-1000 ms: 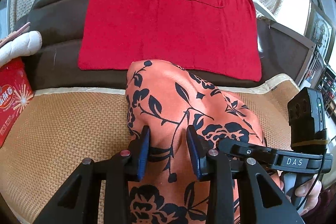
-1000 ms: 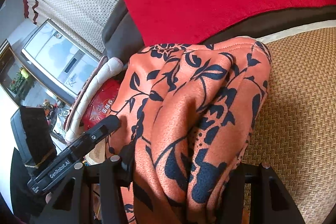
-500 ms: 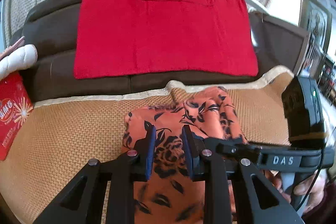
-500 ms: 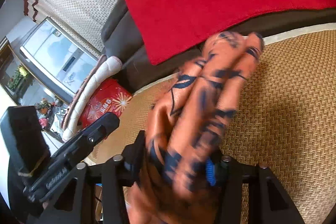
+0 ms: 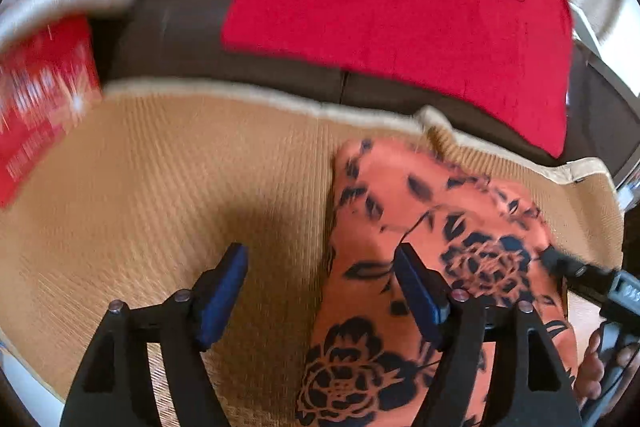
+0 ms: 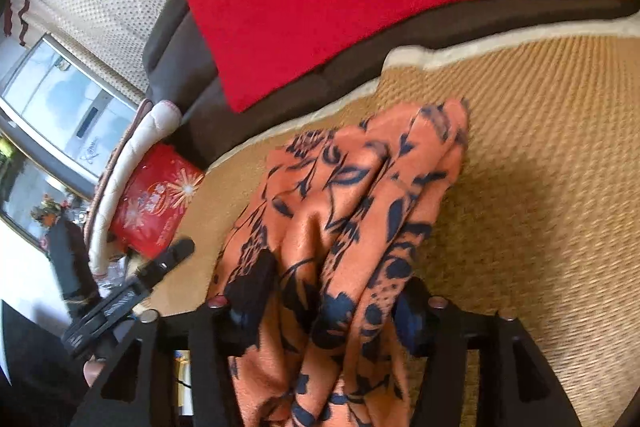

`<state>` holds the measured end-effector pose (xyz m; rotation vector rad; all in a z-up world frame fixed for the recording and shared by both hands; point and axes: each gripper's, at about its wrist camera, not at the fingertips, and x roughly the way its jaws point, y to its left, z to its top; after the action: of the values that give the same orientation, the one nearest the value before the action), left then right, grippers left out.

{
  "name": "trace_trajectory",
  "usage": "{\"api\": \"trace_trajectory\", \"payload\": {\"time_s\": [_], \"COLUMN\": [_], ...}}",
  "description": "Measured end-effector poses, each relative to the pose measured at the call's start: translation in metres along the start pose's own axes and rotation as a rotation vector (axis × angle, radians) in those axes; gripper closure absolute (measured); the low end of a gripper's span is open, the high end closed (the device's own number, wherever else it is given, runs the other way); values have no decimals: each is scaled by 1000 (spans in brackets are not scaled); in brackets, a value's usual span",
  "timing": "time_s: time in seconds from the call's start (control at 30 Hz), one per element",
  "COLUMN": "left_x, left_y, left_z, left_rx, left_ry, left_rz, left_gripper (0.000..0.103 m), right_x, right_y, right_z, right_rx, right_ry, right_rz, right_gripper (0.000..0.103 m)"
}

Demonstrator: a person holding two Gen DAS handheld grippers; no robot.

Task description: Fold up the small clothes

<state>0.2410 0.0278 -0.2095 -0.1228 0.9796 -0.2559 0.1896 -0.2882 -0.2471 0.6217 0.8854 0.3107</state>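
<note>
Lying on a woven tan mat, an orange garment with a black floral print is bunched into soft folds. Seen from the left wrist, the left gripper has its jaws spread and opening wider; between its blue pads show bare mat and the garment's left edge, and neither pad presses the cloth. Seen from the right wrist, the right gripper has a thick gathered bundle of that same garment between its fingers; its jaws are opening, though the cloth fills the gap and touches both sides. Behind the mat, a red towel drapes over a dark brown sofa back. At the left sits a red printed box beside a white padded cushion.
</note>
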Motion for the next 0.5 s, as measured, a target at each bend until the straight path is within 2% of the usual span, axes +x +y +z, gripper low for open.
{"api": "trace_trajectory", "payload": {"time_s": [0.07,0.13,0.23,0.3,0.37,0.43,0.5], "left_x": [17,26,33,31,31,32,34], "left_y": [9,8,-9,-25,-40,-54,-67], "left_z": [-5,-7,-10,-15,-19,-23,-26], "left_rx": [-50,-65,-23,22,89,136,168], "left_ry": [75,104,116,109,86,67,54], "left_rz": [-75,-152,-199,-187,-121,-52,0], "left_gripper": [27,27,27,28,28,28,28], "right_x": [-8,-13,-5,0,9,20,27], "right_y": [-4,-14,-28,-30,-31,-29,-25], "right_z": [3,5,6,5,3,-2,-5], "right_rx": [9,39,113,137,157,160,125], "right_ry": [-37,-55,-19,2,38,76,98], "right_rz": [-28,-58,-9,39,103,113,83], "right_gripper": [27,25,25,25,25,25,25]}}
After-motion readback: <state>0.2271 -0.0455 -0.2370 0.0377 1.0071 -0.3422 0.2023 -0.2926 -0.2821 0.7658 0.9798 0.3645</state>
